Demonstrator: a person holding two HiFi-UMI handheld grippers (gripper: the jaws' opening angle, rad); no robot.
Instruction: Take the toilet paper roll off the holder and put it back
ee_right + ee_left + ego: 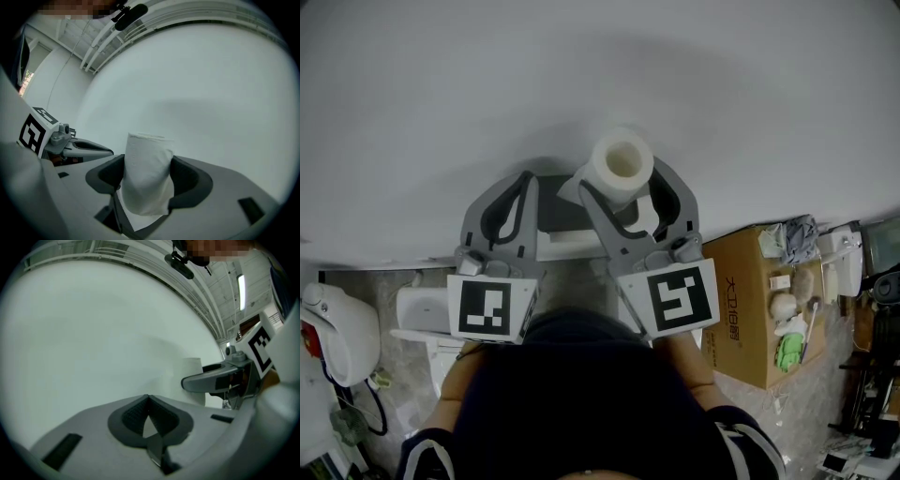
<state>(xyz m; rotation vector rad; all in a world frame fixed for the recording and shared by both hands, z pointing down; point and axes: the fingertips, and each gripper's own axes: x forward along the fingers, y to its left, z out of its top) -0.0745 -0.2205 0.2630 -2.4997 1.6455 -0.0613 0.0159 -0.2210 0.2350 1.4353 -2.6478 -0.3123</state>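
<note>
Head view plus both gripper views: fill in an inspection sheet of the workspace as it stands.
Surface: plain white wall; grey floor below it.
Job's things: white toilet paper roll stands upright between gripper jaws; holder not clearly made out.
Clutter: brown cardboard box on the right, small items on top.
Grippers: right gripper shut on the white toilet paper roll; left gripper shut, tips together, nothing between them.
Cables: black cable on the floor, lower left.
Surroundings: white toilet-like fixture, lower left.

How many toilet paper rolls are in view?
1. The toilet paper roll is clamped in the right tool, before the white wall. Others may be hidden.
</note>
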